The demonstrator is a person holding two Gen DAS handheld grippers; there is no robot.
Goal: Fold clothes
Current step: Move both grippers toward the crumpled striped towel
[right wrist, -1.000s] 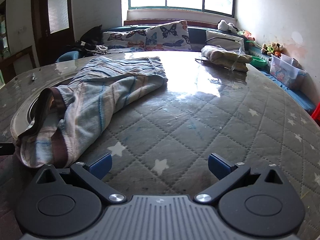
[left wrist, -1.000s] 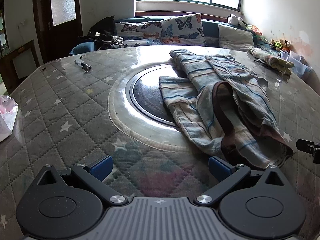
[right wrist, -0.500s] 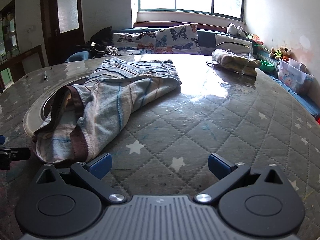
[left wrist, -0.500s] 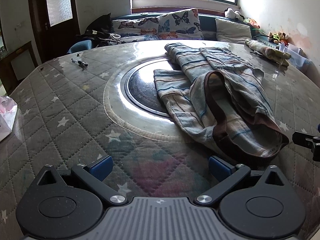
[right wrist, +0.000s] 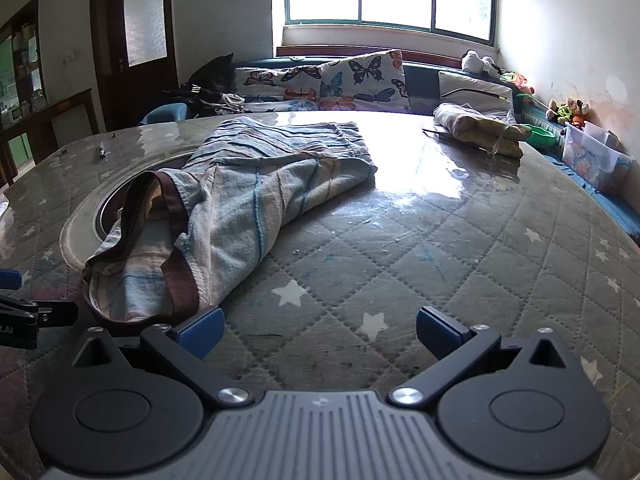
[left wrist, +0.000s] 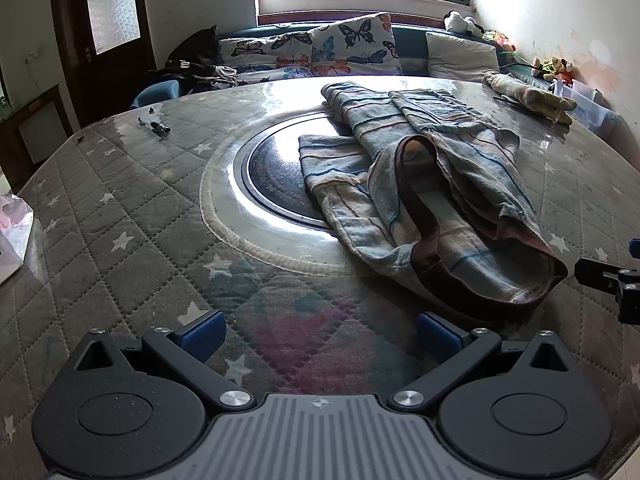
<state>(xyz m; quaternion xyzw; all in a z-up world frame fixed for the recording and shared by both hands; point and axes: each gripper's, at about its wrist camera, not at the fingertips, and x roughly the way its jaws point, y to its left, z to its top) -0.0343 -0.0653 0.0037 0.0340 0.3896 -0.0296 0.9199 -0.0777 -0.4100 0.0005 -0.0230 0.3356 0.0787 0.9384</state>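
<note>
Both grippers have drawn closer to the trousers over the last second, so a grasp at the waistband looks next. Left view: left gripper (left wrist: 319,330), jaws apart and empty, short of the trousers (left wrist: 432,184), which lie crumpled across the table (left wrist: 120,208) (waistband nearest). Right view: right gripper (right wrist: 319,330) jaws apart, beside the waistband (right wrist: 176,236); a bundle (right wrist: 480,128) sits well clear.

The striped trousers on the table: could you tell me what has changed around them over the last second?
Both grippers, left and right, have risen and tilted for a higher view; fingers stay open, gripping nothing. The trousers lie crumpled as before, waistband nearest, untouched on the table.
</note>
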